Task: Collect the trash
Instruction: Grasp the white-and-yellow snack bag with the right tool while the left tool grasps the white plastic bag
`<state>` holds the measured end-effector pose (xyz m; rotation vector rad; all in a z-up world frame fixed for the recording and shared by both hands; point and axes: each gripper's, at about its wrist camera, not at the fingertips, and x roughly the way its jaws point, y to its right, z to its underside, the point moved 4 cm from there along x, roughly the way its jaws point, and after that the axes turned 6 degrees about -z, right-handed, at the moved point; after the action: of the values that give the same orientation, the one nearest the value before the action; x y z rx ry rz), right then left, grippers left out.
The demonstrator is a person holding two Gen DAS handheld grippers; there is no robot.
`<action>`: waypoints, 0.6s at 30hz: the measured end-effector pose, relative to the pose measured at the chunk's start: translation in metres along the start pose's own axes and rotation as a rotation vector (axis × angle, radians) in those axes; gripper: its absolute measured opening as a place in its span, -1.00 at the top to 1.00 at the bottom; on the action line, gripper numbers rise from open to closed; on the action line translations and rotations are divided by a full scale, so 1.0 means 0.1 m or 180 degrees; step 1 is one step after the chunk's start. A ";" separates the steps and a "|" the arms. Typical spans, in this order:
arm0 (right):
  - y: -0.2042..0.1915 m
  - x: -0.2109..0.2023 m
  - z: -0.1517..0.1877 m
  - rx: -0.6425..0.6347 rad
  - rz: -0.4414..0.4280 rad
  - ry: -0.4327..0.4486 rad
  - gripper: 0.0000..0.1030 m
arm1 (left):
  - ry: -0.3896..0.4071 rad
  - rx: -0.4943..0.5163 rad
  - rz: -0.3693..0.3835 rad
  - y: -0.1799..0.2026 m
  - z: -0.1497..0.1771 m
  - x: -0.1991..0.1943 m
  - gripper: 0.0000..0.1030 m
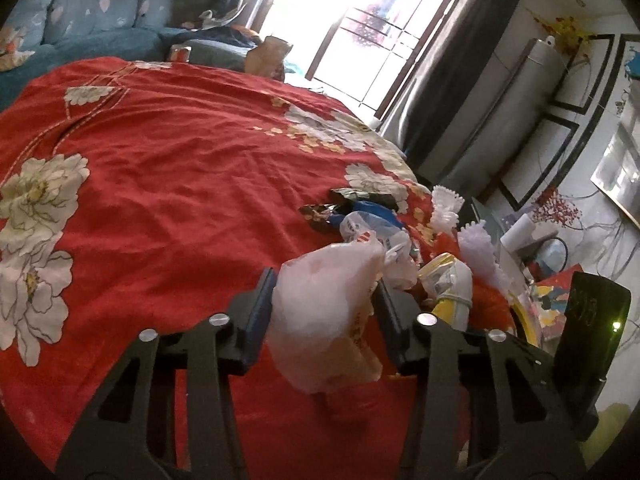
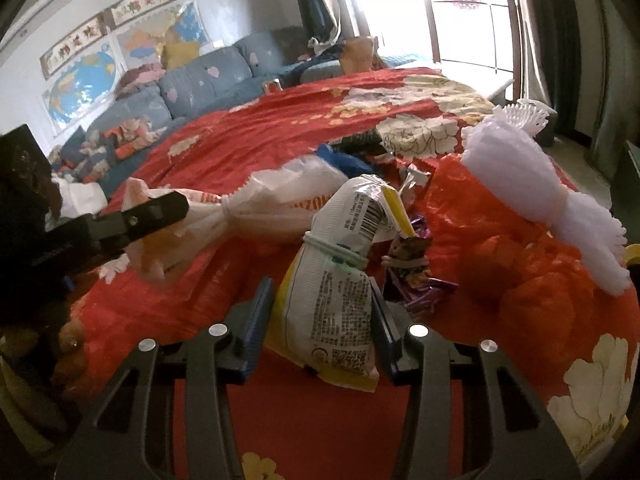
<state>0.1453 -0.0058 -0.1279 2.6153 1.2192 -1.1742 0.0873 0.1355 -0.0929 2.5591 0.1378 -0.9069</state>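
The red floral cloth (image 1: 160,168) takes up basically everything, draped over what looks like a big round table (can't see the top itself). The far and left parts of it are wide open; the trash is all bunched along the edge on the window side, where the cloth drops off toward the floor.

Behind that there's a blue sofa (image 2: 208,76) with clutter on it, and maps on the wall (image 2: 80,80) above. Bright window with dark curtains (image 1: 452,64) beyond the far rim.

Then the pile itself. A crumpled orange plastic bag (image 2: 500,240) sits on the right in the right wrist view, with a white foam net bundle (image 2: 520,176) lying on top of it. Further back there's a blue scrap (image 2: 340,160) and dark wrappers (image 1: 360,196), and a small purple wrapper (image 2: 420,280) is just beside the snack bag.

The left hand-held gripper (image 1: 324,300) has its two pads pressed on a whitish plastic bag (image 1: 328,304) tied in the middle, jaws partway closed around it. The right hand-held gripper (image 2: 320,312) is clamped the same way on a white-and-yellow snack bag (image 2: 336,292) with a rubber band round its waist, standing roughly upright between the fingers.

The two bags are near each other, so both tools are crowded in (the left one pokes into the right view's left side).
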 end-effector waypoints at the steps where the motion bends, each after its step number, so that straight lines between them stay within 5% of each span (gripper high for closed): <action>1: -0.01 -0.02 0.00 -0.0004 -0.0021 0.0011 0.15 | -0.0002 0.0005 0.0004 0.00 0.00 -0.01 0.34; 18: 0.05 -0.58 -0.11 0.0033 -0.0084 0.0369 0.16 | 0.0521 0.0335 0.0054 0.40 -0.18 -0.51 0.49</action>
<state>0.1313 -0.0434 -0.0843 2.7178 1.2735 -1.0487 0.0669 0.1094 -0.0350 2.7267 0.1187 -0.7153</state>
